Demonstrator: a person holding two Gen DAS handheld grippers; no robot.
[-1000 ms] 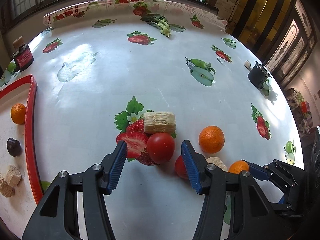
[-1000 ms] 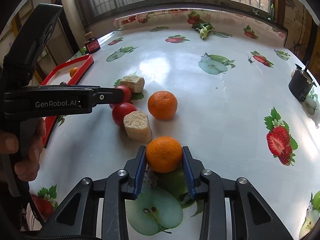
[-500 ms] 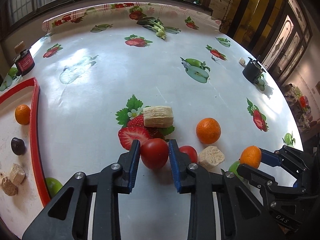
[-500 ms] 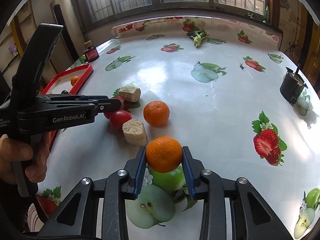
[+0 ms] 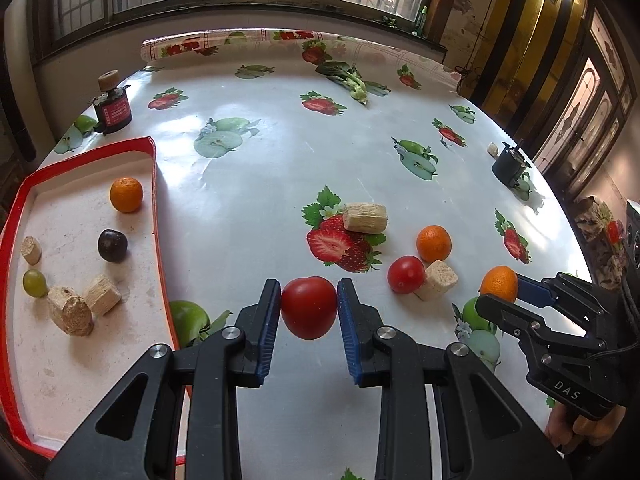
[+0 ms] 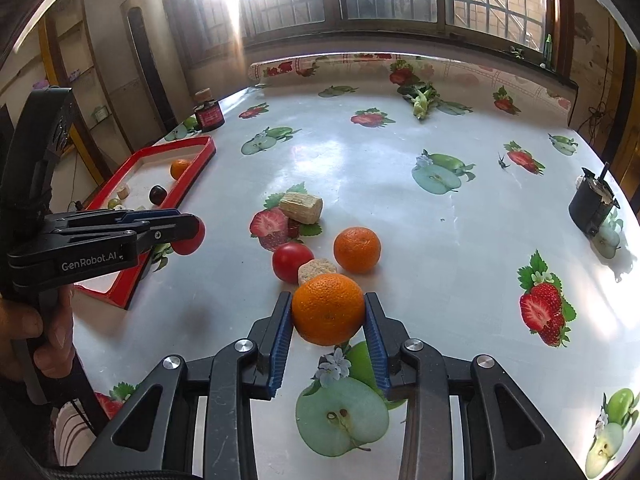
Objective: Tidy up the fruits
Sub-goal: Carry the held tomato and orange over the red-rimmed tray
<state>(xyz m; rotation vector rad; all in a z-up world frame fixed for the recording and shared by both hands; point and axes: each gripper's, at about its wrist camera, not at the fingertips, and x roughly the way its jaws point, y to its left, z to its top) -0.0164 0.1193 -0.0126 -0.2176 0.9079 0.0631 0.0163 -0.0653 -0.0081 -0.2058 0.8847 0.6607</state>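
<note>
two fruits are held clear of the table for carrying to the red tray (image 5: 154, 184).
a tomato (image 5: 308, 307) is clamped in the left hand-held gripper (image 5: 307, 312); an orange (image 6: 328, 308) is clamped in the right hand-held gripper (image 6: 326, 332).

Round table (image 5: 280, 184) with a glossy white oilcloth printed with strawberries and apples. On the left sits a red-rimmed tray (image 5: 154, 184). Mid-table there's a loose tomato (image 5: 405, 274) touching a beige chunk (image 5: 439, 279), an orange (image 5: 433, 243) just behind, and another beige block (image 5: 365, 218) further left. Far left a dark jar (image 5: 113, 110), far middle some greens (image 5: 352, 82), right edge a small black pot (image 5: 510, 166).
</note>
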